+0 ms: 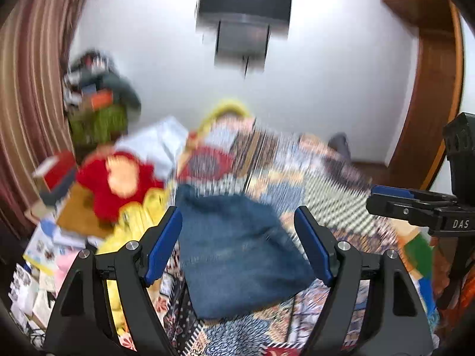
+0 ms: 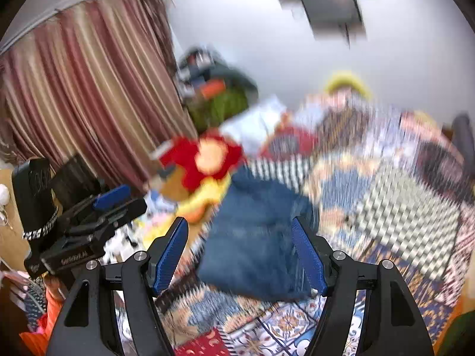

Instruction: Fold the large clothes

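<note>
A folded blue denim garment point(image 1: 237, 255) lies on the patterned bedspread point(image 1: 323, 184), blurred by motion. My left gripper point(image 1: 237, 216) hovers above it, open, its blue pads point(image 1: 163, 246) wide apart with nothing pinched between them. In the right wrist view the same denim point(image 2: 252, 237) lies below my right gripper point(image 2: 240, 225), which is open too and holds nothing. Each gripper shows in the other's view: the right gripper point(image 1: 389, 198) at the right edge, the left gripper point(image 2: 115, 198) at the left.
A red plush toy point(image 1: 118, 184) and yellow soft things point(image 1: 136, 216) lie left of the denim, with boxes point(image 1: 38, 255) beyond the bed's left edge. A striped curtain point(image 2: 89, 89) hangs at left, a dark screen point(image 1: 243, 3) on the white wall, a wooden door frame point(image 1: 430, 89) at right.
</note>
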A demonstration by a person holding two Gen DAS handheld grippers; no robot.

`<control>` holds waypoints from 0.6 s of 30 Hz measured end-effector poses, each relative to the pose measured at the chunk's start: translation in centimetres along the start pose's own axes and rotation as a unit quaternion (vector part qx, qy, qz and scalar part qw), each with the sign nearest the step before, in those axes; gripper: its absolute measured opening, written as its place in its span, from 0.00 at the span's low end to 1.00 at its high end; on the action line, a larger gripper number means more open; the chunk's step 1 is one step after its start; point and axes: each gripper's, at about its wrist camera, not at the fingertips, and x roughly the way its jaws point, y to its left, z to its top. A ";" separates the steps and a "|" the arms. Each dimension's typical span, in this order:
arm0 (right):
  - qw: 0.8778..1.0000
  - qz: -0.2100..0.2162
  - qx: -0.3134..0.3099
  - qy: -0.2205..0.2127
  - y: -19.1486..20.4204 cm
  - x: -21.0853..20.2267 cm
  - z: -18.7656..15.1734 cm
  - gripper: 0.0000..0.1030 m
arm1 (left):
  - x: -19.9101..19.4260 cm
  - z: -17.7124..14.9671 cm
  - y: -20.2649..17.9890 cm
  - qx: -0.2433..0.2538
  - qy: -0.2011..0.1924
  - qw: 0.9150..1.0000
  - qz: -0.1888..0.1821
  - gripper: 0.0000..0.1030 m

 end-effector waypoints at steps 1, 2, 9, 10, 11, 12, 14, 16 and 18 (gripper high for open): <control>1.000 0.001 -0.008 -0.021 0.9 -1.3 0.3 0.67 | -1.2 0.2 -0.4 0.001 -0.016 1.000 0.000 0.75; 0.998 -0.002 -0.020 -0.051 2.2 -3.3 0.3 0.67 | -2.6 0.4 -0.8 0.003 -0.033 0.999 0.002 0.75; 0.986 -0.020 -0.069 -0.150 7.5 -10.1 -1.3 0.67 | -11.0 -0.4 -3.6 0.020 -0.143 0.989 0.031 0.75; 0.984 -0.023 -0.069 -0.160 8.0 -10.9 -1.8 0.67 | -11.7 -0.7 -3.8 0.020 -0.149 0.988 0.032 0.75; 0.983 -0.028 -0.069 -0.169 8.5 -11.6 -2.3 0.67 | -12.3 -1.0 -4.0 0.020 -0.155 0.987 0.033 0.75; 0.981 -0.033 -0.068 -0.178 8.8 -12.2 -2.8 0.67 | -12.7 -1.2 -4.2 0.018 -0.159 0.987 0.033 0.75; 0.977 -0.051 -0.063 -0.199 9.5 -13.6 -4.1 0.67 | -13.5 -1.9 -4.4 0.014 -0.166 0.985 0.035 0.76; 0.974 -0.060 -0.063 -0.209 10.1 -14.5 -5.0 0.67 | -13.8 -2.5 -4.5 0.007 -0.173 0.984 0.037 0.82; 0.971 -0.078 -0.070 -0.217 10.9 -15.3 -5.9 0.68 | -14.0 -3.0 -4.6 0.000 -0.175 0.984 0.036 0.86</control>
